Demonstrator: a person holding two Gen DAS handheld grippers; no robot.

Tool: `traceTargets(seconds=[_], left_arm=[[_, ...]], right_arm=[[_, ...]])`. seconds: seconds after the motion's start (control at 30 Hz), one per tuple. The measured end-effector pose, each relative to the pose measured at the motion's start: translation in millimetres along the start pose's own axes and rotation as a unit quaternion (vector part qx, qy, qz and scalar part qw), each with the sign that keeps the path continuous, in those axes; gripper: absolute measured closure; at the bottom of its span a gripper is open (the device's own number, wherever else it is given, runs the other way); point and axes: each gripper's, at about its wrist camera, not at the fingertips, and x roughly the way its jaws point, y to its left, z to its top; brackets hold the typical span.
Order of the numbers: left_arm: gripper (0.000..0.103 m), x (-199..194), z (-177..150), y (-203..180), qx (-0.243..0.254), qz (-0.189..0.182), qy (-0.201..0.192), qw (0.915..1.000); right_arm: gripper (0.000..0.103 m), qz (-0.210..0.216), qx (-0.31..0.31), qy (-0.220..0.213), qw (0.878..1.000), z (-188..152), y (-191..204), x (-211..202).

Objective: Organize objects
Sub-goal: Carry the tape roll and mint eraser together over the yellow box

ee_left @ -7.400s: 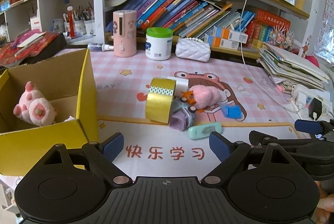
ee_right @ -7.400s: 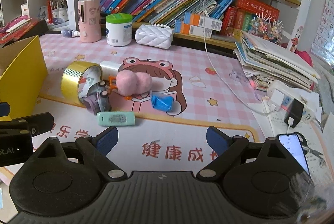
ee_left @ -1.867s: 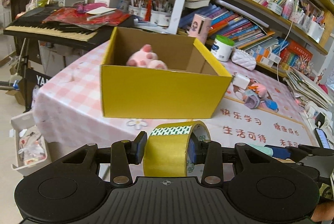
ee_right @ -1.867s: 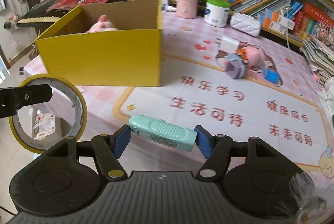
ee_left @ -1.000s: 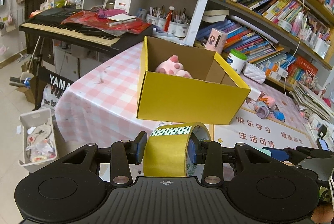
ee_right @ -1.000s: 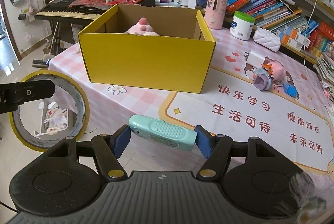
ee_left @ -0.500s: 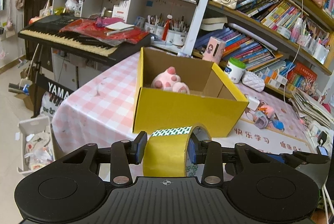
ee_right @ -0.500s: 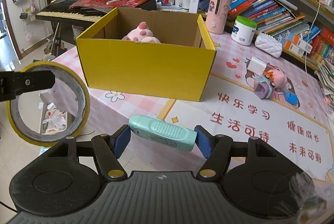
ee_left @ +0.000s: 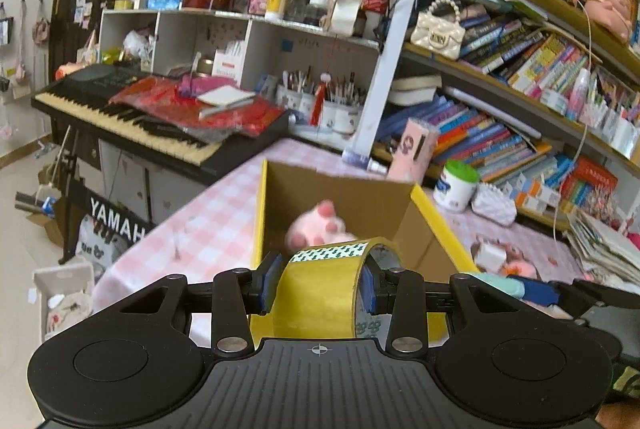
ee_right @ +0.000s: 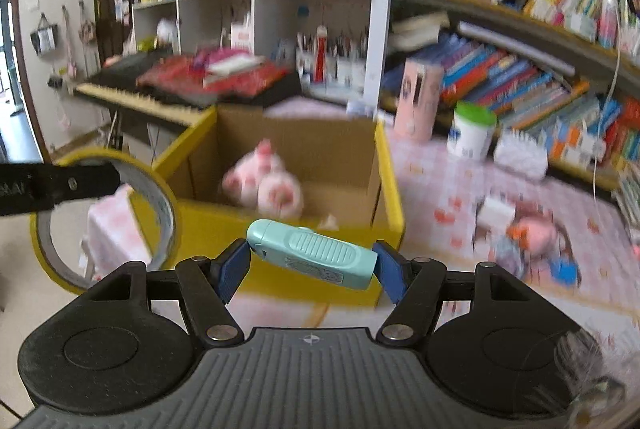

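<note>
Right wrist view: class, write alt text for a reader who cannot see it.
The right gripper holds a mint green case crosswise between its blue pads, in front of an open yellow box with a pink plush toy inside. At left, the left gripper holds a tape roll; blurred bookshelves fill the background.

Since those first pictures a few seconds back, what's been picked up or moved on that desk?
The left gripper picked the yellow tape roll off the mat, and the right gripper picked up the mint green case. Both have carried them over to the yellow box and now hold them above its near edge. The pink plush toy inside the box and the small toys on the mat stayed put.
</note>
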Motion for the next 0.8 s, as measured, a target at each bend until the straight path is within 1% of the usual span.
traceTargets(seconds=[0.13,0.27,0.33,0.5,0.8], left_arm=[[0.065,19.0,14.7,-2.6,0.0,0.011,-0.011,0.9999],[0.065,43.5,21.1,-5.7,0.001,0.027,-0.006,0.9996],[0.069,54.6,21.8,-8.8,0.01,0.04,-0.007,0.9991],[0.069,79.0,25.8,-15.7,0.016,0.049,0.004,0.9987],[0.069,120.4,14.9,-21.9,0.028,0.072,0.051,0.9957]], right_arm=[[0.038,0.004,-0.012,-0.024,1.0,28.5,-9.2,16.1],[0.038,0.007,-0.027,-0.031,0.999,46.3,-18.1,37.8],[0.038,0.011,-0.033,-0.027,0.999,51.3,-22.1,49.8],[0.038,0.024,-0.057,-0.016,0.998,59.0,-28.0,76.8],[0.038,0.058,-0.109,0.012,0.992,59.2,-27.3,115.9]])
